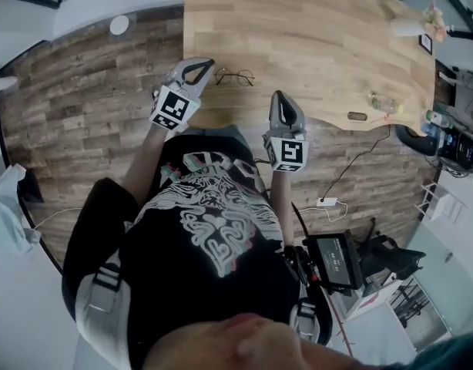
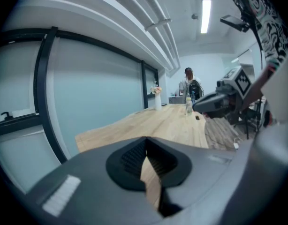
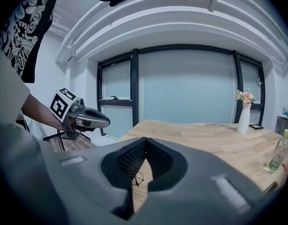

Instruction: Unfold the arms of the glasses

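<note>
- Right now the glasses (image 1: pixel 235 76) lie on the tabletop (image 1: pixel 313 37) close to its near edge. They sit between the left gripper (image 1: pixel 207 63) and the right gripper (image 1: pixel 278 95), and neither touches them.
- Both grippers have their fingers (image 2: pixel 132 157) pressed together on nothing, so they would need to spread before any grip.
- The frame looks like thin wire. A hard pinch could bend it, and a nudge toward the near edge could slide it onto the floor.
- A bottle (image 1: pixel 382 103) and a vase (image 1: pixel 412 28) stand well apart on the right, and nothing blocks the approach.

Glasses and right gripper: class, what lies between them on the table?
Nothing: only bare wooden tabletop separates the glasses from the right gripper, as the head view shows.
</note>
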Demonstrator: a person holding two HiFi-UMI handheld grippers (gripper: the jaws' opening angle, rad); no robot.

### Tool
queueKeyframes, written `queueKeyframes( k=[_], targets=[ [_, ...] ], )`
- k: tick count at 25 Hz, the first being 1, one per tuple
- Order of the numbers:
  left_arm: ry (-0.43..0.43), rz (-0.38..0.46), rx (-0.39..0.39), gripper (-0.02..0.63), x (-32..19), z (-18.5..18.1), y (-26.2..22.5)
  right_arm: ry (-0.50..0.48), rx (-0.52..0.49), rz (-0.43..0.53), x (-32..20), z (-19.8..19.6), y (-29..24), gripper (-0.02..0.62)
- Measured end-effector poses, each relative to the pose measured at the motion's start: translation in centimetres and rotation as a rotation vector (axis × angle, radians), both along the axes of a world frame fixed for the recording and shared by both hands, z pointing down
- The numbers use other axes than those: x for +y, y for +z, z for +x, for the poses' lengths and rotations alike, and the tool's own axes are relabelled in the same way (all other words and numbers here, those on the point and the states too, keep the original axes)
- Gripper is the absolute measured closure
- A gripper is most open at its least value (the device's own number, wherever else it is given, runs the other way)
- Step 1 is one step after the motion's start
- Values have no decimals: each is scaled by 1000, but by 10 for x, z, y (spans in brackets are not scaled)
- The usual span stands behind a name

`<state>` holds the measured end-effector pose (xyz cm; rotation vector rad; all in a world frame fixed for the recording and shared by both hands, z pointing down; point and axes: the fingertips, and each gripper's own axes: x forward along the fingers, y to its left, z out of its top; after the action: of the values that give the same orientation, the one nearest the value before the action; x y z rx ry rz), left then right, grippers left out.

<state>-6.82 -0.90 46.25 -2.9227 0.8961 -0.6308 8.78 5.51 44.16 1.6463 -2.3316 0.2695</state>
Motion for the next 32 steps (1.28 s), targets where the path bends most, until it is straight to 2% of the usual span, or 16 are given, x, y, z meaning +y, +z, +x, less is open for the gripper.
queueKeyframes(
  k=[4,10,15,32],
  targets=[
    [23,-19,-20,617,-6,8,9,-29,11,-28,-13,2,11,597],
    [44,-101,-61,617,-6,17,38,-83,25,-49,-28,0,23,597],
    [65,-162,-77,617,-5,29,58,-141,41,-119,-36,-2,48,597],
    [207,-280,-243,617,10,63,127,-309,104,-259,-43,-14,111,597]
  ],
)
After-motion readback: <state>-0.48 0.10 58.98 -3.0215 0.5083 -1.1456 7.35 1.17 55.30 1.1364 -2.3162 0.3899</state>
